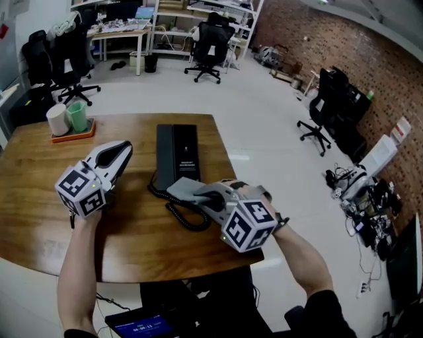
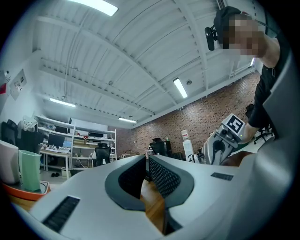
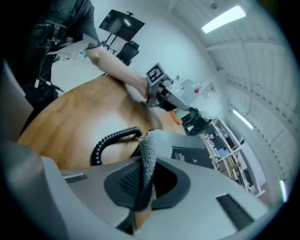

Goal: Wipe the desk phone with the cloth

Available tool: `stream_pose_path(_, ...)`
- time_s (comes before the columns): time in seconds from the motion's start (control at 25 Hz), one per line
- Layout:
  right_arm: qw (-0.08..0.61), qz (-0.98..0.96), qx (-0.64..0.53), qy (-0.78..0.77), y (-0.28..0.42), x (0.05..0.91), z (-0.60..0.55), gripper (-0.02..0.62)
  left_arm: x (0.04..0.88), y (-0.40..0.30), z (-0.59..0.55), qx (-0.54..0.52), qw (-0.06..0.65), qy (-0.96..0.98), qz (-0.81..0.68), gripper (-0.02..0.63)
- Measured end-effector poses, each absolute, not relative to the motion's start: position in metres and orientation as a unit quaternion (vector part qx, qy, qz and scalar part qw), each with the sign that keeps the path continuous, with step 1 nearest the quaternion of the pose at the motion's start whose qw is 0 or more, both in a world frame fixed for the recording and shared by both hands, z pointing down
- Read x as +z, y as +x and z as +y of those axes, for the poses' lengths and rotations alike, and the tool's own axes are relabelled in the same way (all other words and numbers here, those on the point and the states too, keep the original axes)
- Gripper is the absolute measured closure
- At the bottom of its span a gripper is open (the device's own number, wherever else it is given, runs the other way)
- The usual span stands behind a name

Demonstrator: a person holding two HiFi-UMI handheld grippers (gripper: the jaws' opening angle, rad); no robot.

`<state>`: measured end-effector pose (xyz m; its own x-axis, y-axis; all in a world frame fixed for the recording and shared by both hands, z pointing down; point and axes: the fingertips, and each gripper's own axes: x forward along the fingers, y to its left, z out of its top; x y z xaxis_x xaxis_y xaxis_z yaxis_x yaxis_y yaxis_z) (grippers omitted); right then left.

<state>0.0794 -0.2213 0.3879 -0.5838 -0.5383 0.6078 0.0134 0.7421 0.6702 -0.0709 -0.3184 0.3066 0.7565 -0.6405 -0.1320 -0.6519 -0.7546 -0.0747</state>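
- Small blue-lit screen [image 1: 142, 325]: nearest item, below the near edge of the tabletop [image 1: 39, 198].
- Tabletop: brown wood with a rounded edge, and it carries everything listed below.
- Right claw [image 1: 177, 190]: in my right gripper view it is pressed together on the cloth [image 3: 148, 154]. It points at the near end of the desk phone [image 1: 177, 153].
- Cloth: grey with a knit texture. It stands up as a thin strip from between the right claw's pads, just in front of the phone's near end. I cannot tell whether it touches the phone.
- Coiled cord [image 1: 182, 214]: black, looping on the wood beneath and beside the right claw.
- Left claw [image 1: 123, 153]: spread, with nothing between the pads; my left gripper view shows only bare wood in the gap. It sits low over the tabletop to the left of the phone, apart from it.
- Desk phone: black and oblong, lying flat near the middle of the tabletop with its long side running away from me. It lies between the two claws.
- Orange tray [image 1: 74, 136]: at the far left of the tabletop, well apart from the phone. It holds a white cup [image 1: 58, 120] and a green cup [image 1: 78, 115], both upright and side by side.
- Office chairs [image 1: 210, 43]: black, on the pale floor beyond the tabletop.
- Shelving [image 1: 198, 13] and a brick wall [image 1: 330, 39]: farthest back.
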Motion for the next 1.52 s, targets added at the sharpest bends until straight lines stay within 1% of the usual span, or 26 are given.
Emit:
stream_pose_path(0.04, 0.389, -0.845, -0.320, 0.181, 0.075, 0.373, -0.224, 0.571, 0.307, -0.071, -0.318, 0.050, 0.058, -0.936, 0.344, 0.598)
stream_pose_path(0.12, 0.289, -0.879, -0.304, 0.226, 0.068, 0.337, -0.229, 0.569, 0.307, -0.071, -0.318, 0.051, 0.057, -0.936, 0.343, 0.598)
stream_pose_path(0.24, 0.142, -0.920, -0.238, 0.277, 0.064, 0.291, -0.229, 0.570, 0.306, -0.072, -0.317, 0.050, 0.054, -0.937, 0.342, 0.598)
stream_pose_path(0.28, 0.109, -0.927, -0.216, 0.287, 0.065, 0.284, -0.229, 0.570, 0.306, -0.071, -0.316, 0.050, 0.054, -0.937, 0.342, 0.598)
stream_pose_path(0.36, 0.074, -0.932, -0.185, 0.301, 0.071, 0.281, -0.228, 0.569, 0.305, -0.069, -0.315, 0.049, 0.054, -0.937, 0.341, 0.598)
stream_pose_path(0.48, 0.066, -0.935, -0.159, 0.311, 0.079, 0.286, -0.226, 0.571, 0.304, -0.067, -0.315, 0.047, 0.055, -0.938, 0.340, 0.598)
stream_pose_path(0.6, 0.053, -0.940, -0.166, 0.294, 0.074, 0.286, -0.216, 0.571, 0.303, -0.067, -0.314, 0.046, 0.056, -0.938, 0.339, 0.598)
stream_pose_path(1.04, 0.062, -0.943, -0.199, 0.260, 0.056, 0.289, -0.184, 0.572, 0.304, -0.067, -0.314, 0.049, 0.054, -0.937, 0.340, 0.598)
stream_pose_path(1.52, 0.067, -0.943, -0.212, 0.249, 0.048, 0.292, -0.176, 0.572, 0.305, -0.070, -0.315, 0.051, 0.052, -0.937, 0.341, 0.598)
